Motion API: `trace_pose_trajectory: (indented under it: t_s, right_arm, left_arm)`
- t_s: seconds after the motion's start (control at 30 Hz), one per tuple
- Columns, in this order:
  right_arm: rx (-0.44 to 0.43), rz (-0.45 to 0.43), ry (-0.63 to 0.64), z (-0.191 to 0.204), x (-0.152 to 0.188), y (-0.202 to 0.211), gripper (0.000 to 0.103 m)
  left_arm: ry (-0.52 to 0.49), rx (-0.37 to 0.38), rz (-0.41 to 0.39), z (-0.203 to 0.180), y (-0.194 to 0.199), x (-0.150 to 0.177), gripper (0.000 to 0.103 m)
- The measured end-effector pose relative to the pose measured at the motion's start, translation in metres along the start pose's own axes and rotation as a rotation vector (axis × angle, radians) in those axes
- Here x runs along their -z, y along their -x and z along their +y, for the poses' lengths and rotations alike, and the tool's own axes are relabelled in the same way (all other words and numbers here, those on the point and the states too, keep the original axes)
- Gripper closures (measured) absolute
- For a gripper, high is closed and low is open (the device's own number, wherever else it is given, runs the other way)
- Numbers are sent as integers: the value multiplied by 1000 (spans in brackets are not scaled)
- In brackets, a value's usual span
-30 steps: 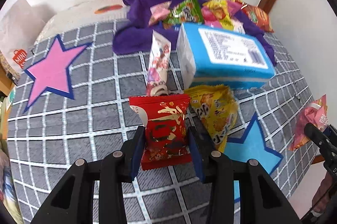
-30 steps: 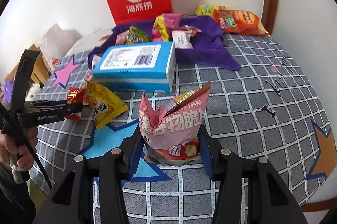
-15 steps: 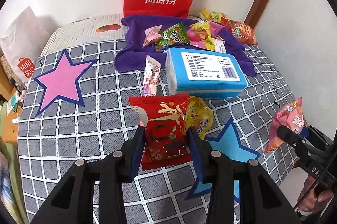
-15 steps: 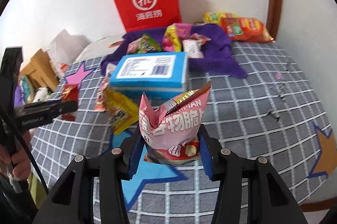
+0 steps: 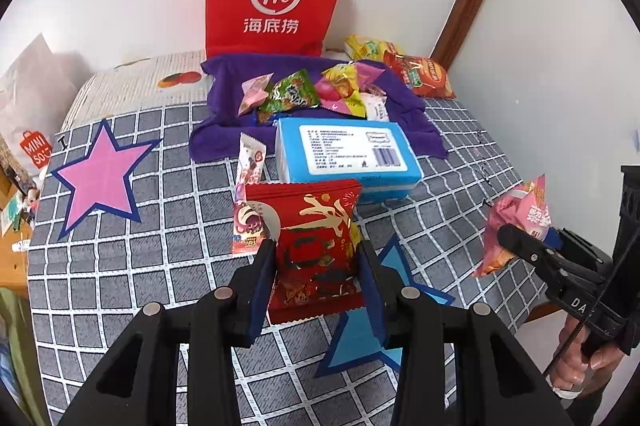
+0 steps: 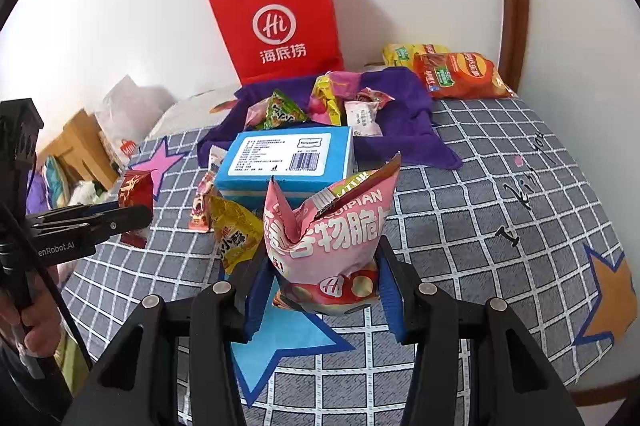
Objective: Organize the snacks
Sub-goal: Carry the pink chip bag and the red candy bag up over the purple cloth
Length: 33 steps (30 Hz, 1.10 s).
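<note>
With both packets lifted clear of the checked bedspread (image 5: 120,266), left gripper (image 5: 318,268) is clamped on the red snack packet (image 5: 316,238), right gripper (image 6: 324,290) on the pink crisp bag (image 6: 332,226); likely bound for the purple cloth (image 6: 404,130) pile.

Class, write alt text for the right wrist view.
The right gripper clamps an opened pink snack bag above a grey checked bedspread. Behind lie a blue box, snacks on a purple cloth and a red paper bag.

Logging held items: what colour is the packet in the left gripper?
Red with gold lettering, the snack packet; clearest in the left wrist view.
</note>
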State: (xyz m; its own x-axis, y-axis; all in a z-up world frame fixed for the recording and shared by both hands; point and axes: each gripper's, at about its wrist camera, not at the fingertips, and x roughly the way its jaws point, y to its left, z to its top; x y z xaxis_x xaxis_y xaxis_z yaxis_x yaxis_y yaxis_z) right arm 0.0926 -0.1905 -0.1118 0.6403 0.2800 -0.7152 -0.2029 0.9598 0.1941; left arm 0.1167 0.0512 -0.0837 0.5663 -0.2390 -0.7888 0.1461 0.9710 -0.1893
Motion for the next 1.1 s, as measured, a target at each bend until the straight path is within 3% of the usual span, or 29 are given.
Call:
trace_pose_trajectory:
  t_s: [0.57, 0.77, 1.1]
  right_arm:
    - [-14, -16, 19, 5, -13, 0, 55]
    - [-24, -54, 30, 9, -35, 5, 55]
    - [-9, -79, 88, 18, -77, -9, 55]
  left_arm:
    - [11, 44, 10, 8, -8, -8, 64]
    - [0, 73, -6, 4, -10, -26, 64]
    - [-20, 61, -29, 3, -23, -66, 64]
